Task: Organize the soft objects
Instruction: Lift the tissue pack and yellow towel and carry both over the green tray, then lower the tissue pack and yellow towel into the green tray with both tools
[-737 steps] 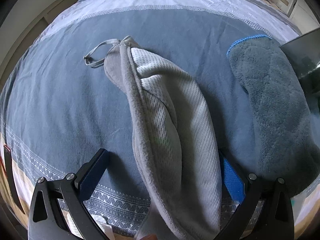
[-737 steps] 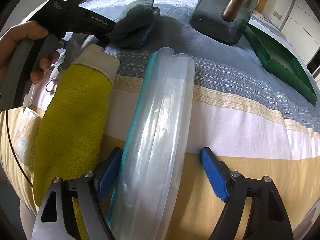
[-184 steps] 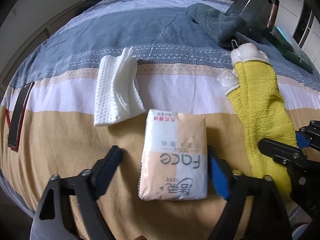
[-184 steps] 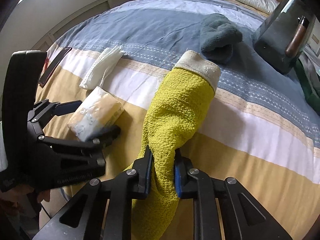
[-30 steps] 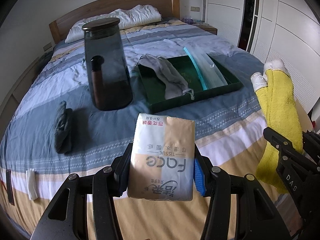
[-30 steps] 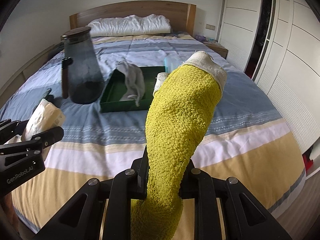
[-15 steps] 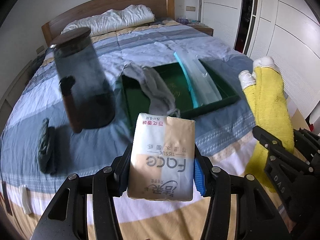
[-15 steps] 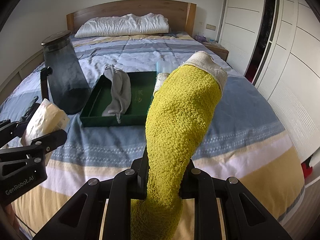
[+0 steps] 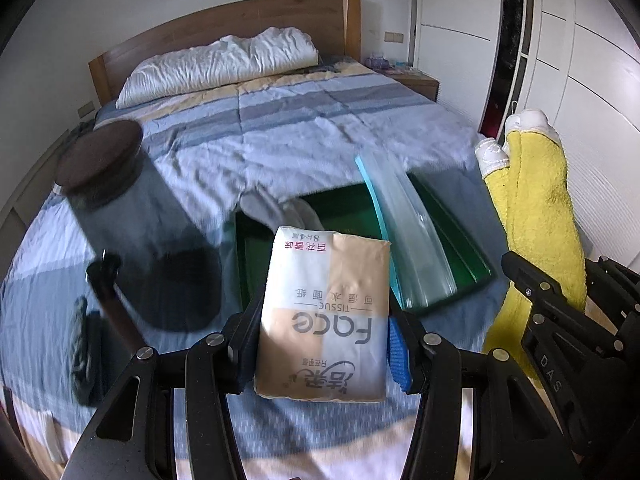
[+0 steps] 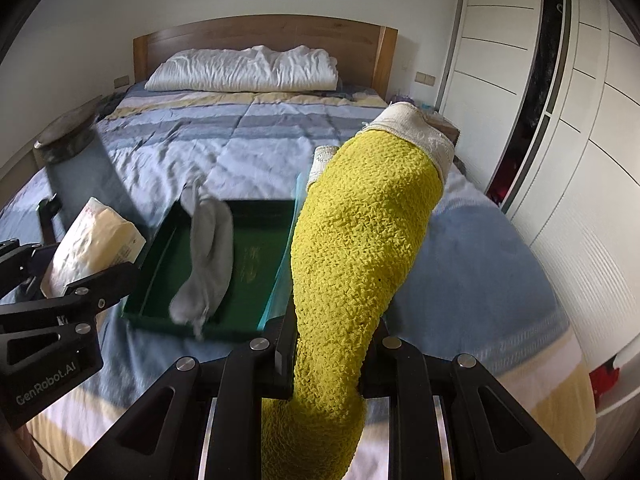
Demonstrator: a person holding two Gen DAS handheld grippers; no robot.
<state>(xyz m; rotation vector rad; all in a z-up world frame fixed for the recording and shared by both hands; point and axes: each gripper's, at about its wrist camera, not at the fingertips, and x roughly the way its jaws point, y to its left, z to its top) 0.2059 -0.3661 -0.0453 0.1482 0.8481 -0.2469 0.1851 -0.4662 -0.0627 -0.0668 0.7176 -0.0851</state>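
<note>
My left gripper [image 9: 320, 344] is shut on a tissue pack [image 9: 324, 316], beige and white, held in the air above the bed. Ahead of it lies a green tray [image 9: 472, 256] holding a grey cloth [image 9: 276, 208] and a clear plastic bag [image 9: 408, 236]. My right gripper [image 10: 330, 348] is shut on a yellow mitt [image 10: 360, 240] with a white cuff, which stands up in front of the camera. That mitt [image 9: 540, 220] also shows at the right of the left wrist view. The green tray [image 10: 152, 280] with the grey cloth [image 10: 208, 256] lies ahead, left of the mitt.
A tall dark glass jar [image 9: 132, 224] with a brown lid stands on the bed, left of the tray. A dark grey towel [image 9: 84, 356] lies at the left edge. A white pillow [image 9: 220, 64] and wooden headboard are at the far end; white wardrobe doors [image 10: 560, 100] line the right.
Both grippers have moved across the bed towards the green tray, which now looks larger and nearer. The jar has slid left in the left wrist view. Both grips are unchanged.
</note>
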